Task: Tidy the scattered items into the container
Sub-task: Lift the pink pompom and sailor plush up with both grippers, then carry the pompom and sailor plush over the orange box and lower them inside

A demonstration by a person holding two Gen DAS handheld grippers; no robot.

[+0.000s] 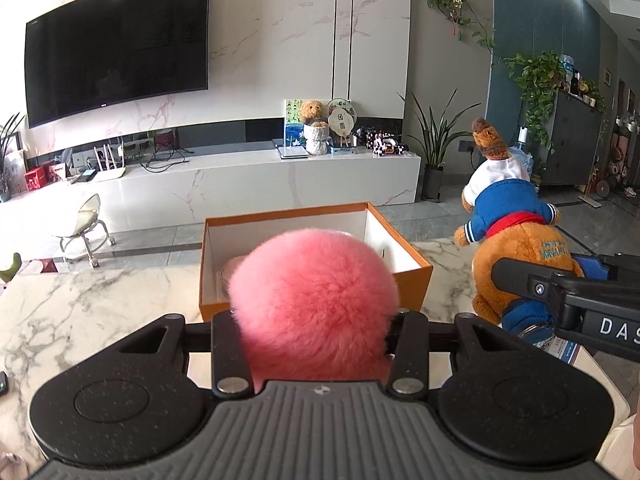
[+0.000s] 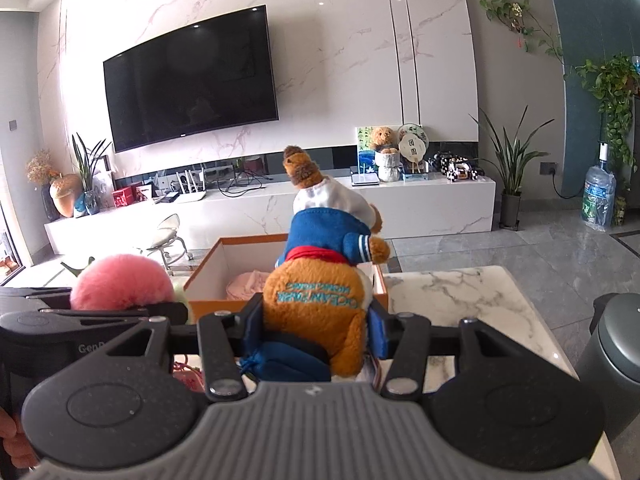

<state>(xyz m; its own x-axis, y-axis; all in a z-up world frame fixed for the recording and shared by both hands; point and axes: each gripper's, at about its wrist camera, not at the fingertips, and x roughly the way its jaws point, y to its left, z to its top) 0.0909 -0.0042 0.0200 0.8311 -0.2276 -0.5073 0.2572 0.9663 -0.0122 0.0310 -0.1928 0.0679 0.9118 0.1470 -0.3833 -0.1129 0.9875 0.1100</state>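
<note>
Left claw (image 1: pixel 316 344) closed on a pink pompom (image 1: pixel 316 296), low centre of the left view, with the fluff bulging out between the 2 fingers. Held raised above the surface (image 1: pixel 100 300), just before the near wall of the box (image 1: pixel 312 213), probably so as to clear the rim before lowering.

Right claw (image 2: pixel 316 344) closed around the lower body of a bear (image 2: pixel 320 300), centre of the right view. Gripped low at the hind part, head pointing up and away toward the TV wall, so the toy stays upright and its bulk remains in front of the fingers. Blue cloth pressed against both fingers; not possible to tell whether a pouch or part of the toy's clothing.

Box open, orange outside and white inside, in the middle of both views, on the marble surface. Something pale pink (image 2: pixel 246 286) already lying inside, at the bottom. Both toys near the box but not yet over the opening, judging from the left view, where the bear (image 1: pixel 516 248) appears to the right of the box wall.

Next, likely: carry each toy over the rim, then open the fingers. Risk: soft fur catching on the fingers at release.
</note>
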